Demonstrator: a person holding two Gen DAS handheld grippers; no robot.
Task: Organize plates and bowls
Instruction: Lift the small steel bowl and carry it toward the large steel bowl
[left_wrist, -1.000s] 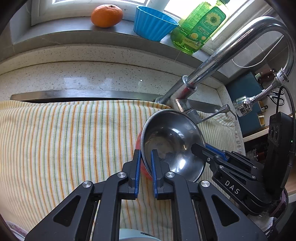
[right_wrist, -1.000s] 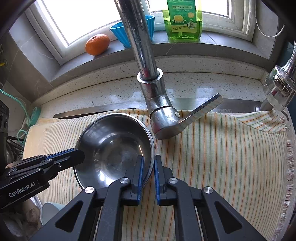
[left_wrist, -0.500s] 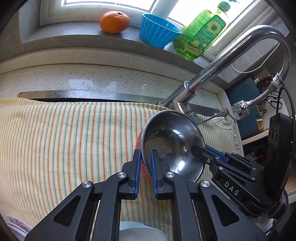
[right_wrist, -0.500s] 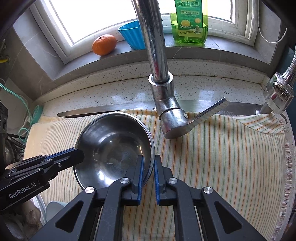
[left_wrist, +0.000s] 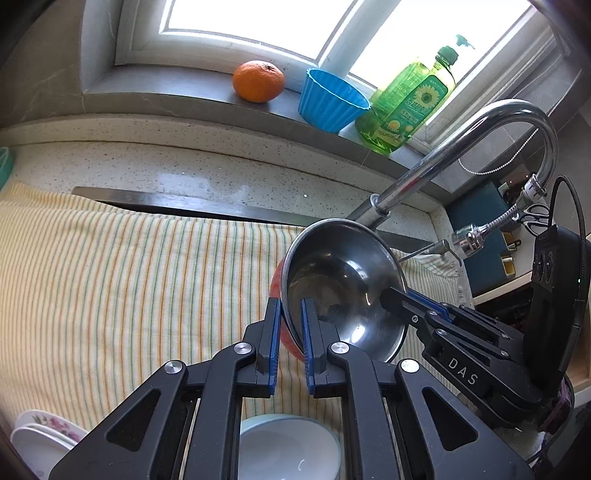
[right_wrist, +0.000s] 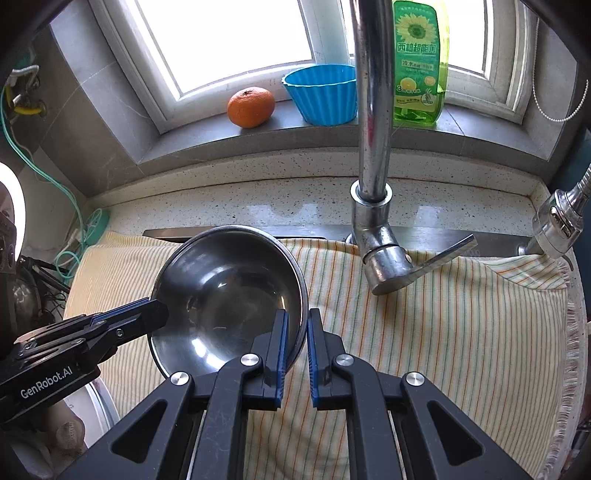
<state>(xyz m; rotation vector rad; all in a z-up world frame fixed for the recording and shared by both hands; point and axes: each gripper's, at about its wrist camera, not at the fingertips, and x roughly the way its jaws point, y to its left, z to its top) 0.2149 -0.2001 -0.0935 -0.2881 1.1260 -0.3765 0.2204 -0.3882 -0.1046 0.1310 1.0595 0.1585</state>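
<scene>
Nearest the left wrist camera, below the striped cloth (left_wrist: 122, 280) that is the landmark here, sit a pale bowl (left_wrist: 288, 448) and, at that view's lower left, floral plates (left_wrist: 40, 432). Above the cloth both tools clamp narrowly on one steel bowl (right_wrist: 225, 291), red on the outside: the left gripper (left_wrist: 288, 325) pinches its left rim, the right gripper (right_wrist: 295, 332) its opposite rim, holding it tilted. Beyond the cloth's far edge stands the faucet (right_wrist: 373, 155), and farther back on the sill an orange (right_wrist: 251, 107), a blue cup (right_wrist: 323, 94) and a green soap bottle (right_wrist: 419, 62).
</scene>
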